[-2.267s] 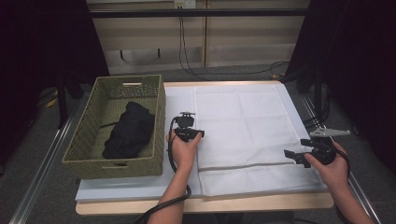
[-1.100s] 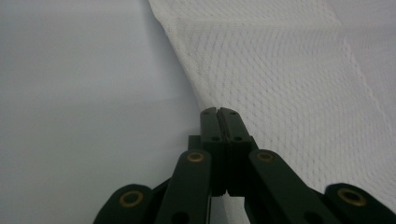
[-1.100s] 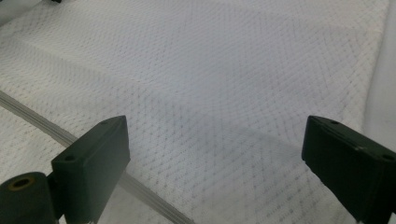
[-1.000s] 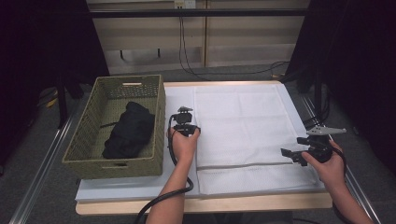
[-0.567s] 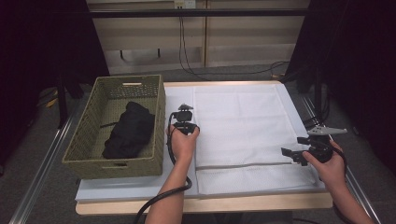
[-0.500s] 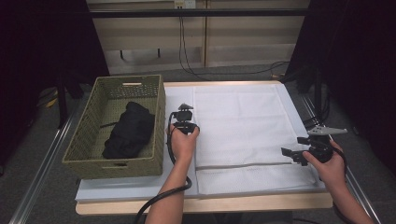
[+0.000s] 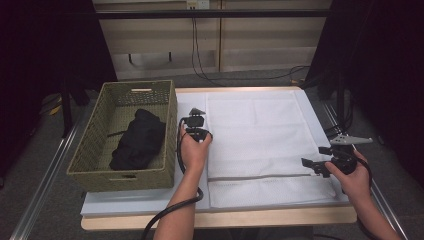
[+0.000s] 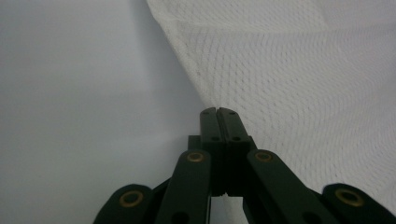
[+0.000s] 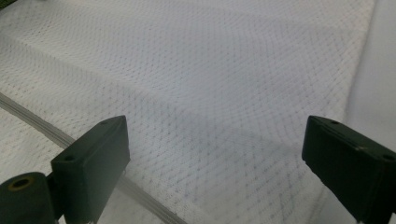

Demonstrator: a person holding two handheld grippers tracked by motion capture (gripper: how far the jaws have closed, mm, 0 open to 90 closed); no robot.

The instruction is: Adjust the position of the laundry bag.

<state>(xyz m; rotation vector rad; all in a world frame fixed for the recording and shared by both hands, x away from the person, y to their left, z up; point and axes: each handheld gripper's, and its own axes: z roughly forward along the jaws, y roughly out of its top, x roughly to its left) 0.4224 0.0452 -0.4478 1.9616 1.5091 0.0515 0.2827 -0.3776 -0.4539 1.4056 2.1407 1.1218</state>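
A white mesh bag (image 7: pixel 255 130) lies flat on the table, with a zipper line (image 7: pixel 260 176) across its near part. My left gripper (image 7: pixel 196 116) sits at the bag's left edge. In the left gripper view its jaws (image 8: pixel 217 112) are pressed together, tips right at the mesh edge (image 8: pixel 303 84); no cloth shows between them. My right gripper (image 7: pixel 309 167) hovers at the bag's right side near the zipper. In the right gripper view it (image 9: pixel 215 128) stands wide open over the mesh (image 9: pixel 210 70), with the zipper (image 9: pixel 37 121) at the left.
A woven green basket (image 7: pixel 172 125) stands at the table's left, with a black garment (image 7: pixel 137 140) bundled inside. A pale mat (image 7: pixel 145 202) covers the tabletop under the bag. Cables trail on the floor behind the table.
The left gripper has shifted a little farther up along the bag's left edge. The right gripper has hardly moved.
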